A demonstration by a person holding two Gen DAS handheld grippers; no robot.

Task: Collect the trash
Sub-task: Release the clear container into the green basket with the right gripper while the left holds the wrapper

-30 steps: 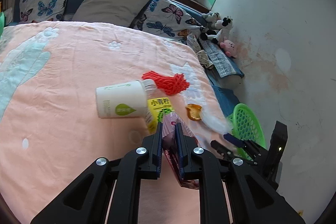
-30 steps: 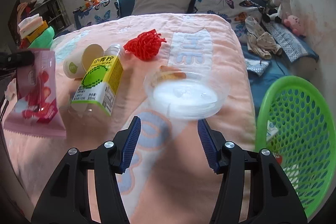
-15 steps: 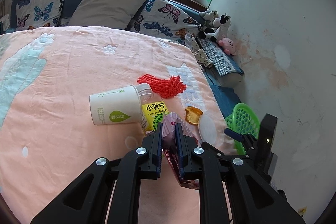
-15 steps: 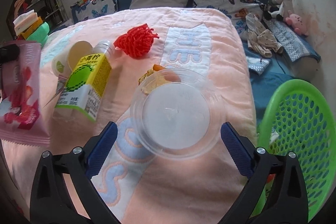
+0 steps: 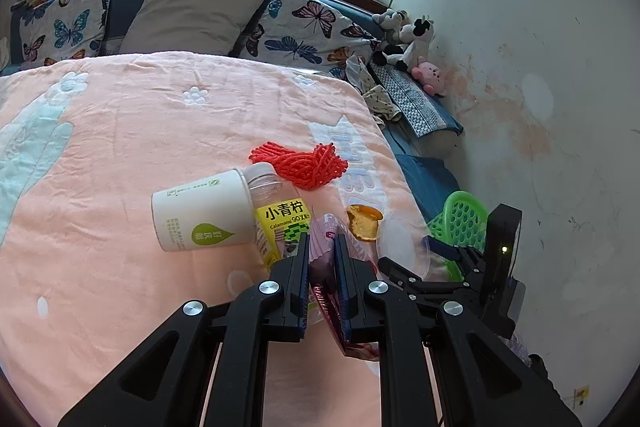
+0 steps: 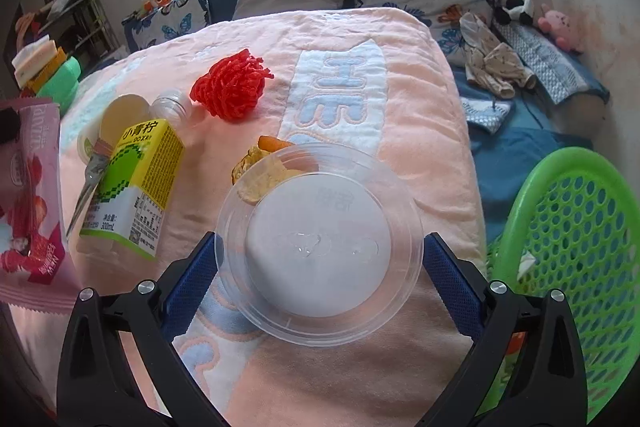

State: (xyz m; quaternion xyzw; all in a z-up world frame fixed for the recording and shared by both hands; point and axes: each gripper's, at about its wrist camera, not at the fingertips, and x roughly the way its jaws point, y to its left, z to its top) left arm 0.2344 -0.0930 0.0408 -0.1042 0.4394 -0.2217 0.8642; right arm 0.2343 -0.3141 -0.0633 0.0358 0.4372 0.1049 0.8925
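Left wrist view: the left claw (image 5: 322, 259) pinches the pink wrapper (image 5: 324, 247) at lower centre; right wrist view: the right claw (image 6: 320, 267), jaws just opened wide, straddles the clear lid (image 6: 320, 243) at centre, which may skid off the bed (image 6: 400, 99) if nudged.

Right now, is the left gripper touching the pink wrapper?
Touching. The left wrist view shows the left gripper shut on the pink wrapper, both pads pressed against it.

Left tool (image 5: 322, 263) clamped shut; right tool (image 6: 318, 267) jaws just opened wide.
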